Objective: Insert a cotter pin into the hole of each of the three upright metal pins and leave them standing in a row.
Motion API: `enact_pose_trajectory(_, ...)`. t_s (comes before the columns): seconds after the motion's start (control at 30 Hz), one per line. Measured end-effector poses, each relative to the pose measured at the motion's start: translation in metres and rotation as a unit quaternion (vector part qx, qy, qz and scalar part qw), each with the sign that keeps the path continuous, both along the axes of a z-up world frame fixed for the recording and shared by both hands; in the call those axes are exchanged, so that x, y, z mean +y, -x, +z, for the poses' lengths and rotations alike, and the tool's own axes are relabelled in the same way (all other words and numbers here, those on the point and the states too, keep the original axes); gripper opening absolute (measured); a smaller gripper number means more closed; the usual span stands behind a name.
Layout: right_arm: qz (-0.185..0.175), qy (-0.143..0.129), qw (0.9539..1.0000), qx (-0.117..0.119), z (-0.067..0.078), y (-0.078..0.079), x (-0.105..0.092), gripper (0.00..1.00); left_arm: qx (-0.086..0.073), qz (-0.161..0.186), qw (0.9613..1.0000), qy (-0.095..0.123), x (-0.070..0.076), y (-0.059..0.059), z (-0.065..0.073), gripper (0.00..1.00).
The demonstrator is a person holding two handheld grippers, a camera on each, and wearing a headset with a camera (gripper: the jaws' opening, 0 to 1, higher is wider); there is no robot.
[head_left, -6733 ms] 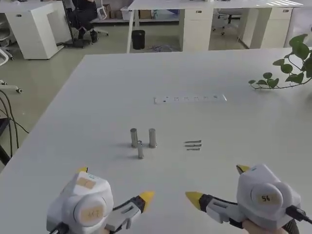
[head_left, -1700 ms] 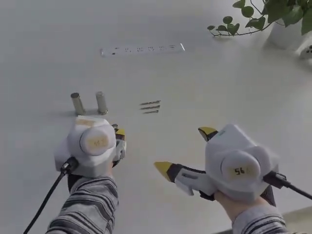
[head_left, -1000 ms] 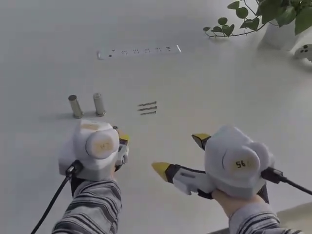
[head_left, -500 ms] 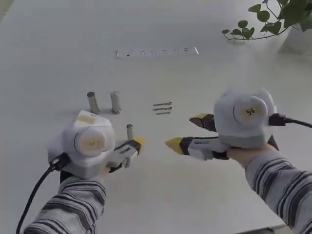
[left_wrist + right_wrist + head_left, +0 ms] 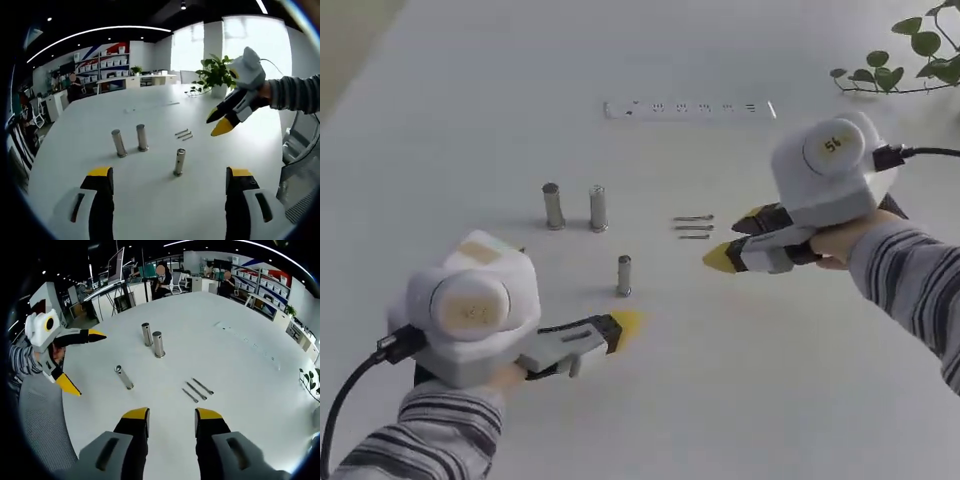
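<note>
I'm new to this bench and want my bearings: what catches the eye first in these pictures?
Three upright metal pins stand on the white table, two side by side at the back and one alone nearer the person. Three cotter pins lie loose to their right. The open right gripper hovers just beside the cotter pins, and the open left gripper points at the lone pin.

The left tool (image 5: 169, 174), which sat over the front metal pin (image 5: 624, 275) a second ago, has drawn back toward the person with its jaws spread wide. That pin now stands free, farther from the right-hand rear pin (image 5: 598, 208) than at the start. The right tool (image 5: 738, 238) has travelled from low near the person to just beside the cotter pins (image 5: 693, 227).
</note>
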State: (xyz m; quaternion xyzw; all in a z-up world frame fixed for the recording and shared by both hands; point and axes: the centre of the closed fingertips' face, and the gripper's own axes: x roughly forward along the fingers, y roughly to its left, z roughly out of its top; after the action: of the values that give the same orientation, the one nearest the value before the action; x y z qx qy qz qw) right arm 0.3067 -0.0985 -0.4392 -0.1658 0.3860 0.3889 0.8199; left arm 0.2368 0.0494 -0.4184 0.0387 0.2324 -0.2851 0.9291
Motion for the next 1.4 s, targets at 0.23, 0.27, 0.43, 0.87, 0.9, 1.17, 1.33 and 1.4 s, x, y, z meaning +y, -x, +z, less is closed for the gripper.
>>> enact_pose_trajectory(0.23, 0.071, 0.053, 0.9959, 0.011, -0.015, -0.007, 0.002, 0.25, 0.011, 0.008, 0.9997, -0.02, 0.016, 0.001, -0.006, 0.98)
enact_pose_trajectory(0.27, 0.077, 0.065, 0.9948, 0.011, -0.017, -0.007, 0.001, 0.25, 0.013, 0.009, 0.9996, -0.022, 0.018, 0.001, -0.007, 0.99)
enact_pose_trajectory(0.43, 0.092, 0.082, 0.992, 0.026, -0.027, -0.012, 0.006, 0.21, 0.01, 0.025, 0.9994, -0.023, 0.03, 0.002, -0.006, 0.99)
enact_pose_trajectory(0.87, 0.168, 0.138, 0.9753, 0.039, -0.051, -0.033, 0.01, 0.08, 0.015, 0.034, 0.9986, -0.039, 0.045, 0.006, -0.007, 0.95)
enact_pose_trajectory(0.9, 0.169, 0.14, 0.9749, 0.04, -0.051, -0.034, 0.009, 0.08, 0.016, 0.031, 0.9987, -0.038, 0.044, 0.007, -0.008, 0.95)
enact_pose_trajectory(1.17, 0.175, 0.152, 0.9708, 0.062, -0.052, -0.032, 0.007, 0.01, 0.02, 0.032, 0.9988, -0.031, 0.044, 0.01, -0.01, 0.91)
enact_pose_trajectory(1.33, 0.199, 0.177, 0.9625, 0.05, -0.054, -0.03, 0.008, 0.01, 0.02, 0.034, 0.9988, -0.03, 0.044, 0.009, -0.009, 0.9)
enact_pose_trajectory(1.4, 0.199, 0.179, 0.9622, 0.052, -0.054, -0.029, 0.008, 0.0, 0.021, 0.033, 0.9987, -0.032, 0.044, 0.009, -0.009, 0.89)
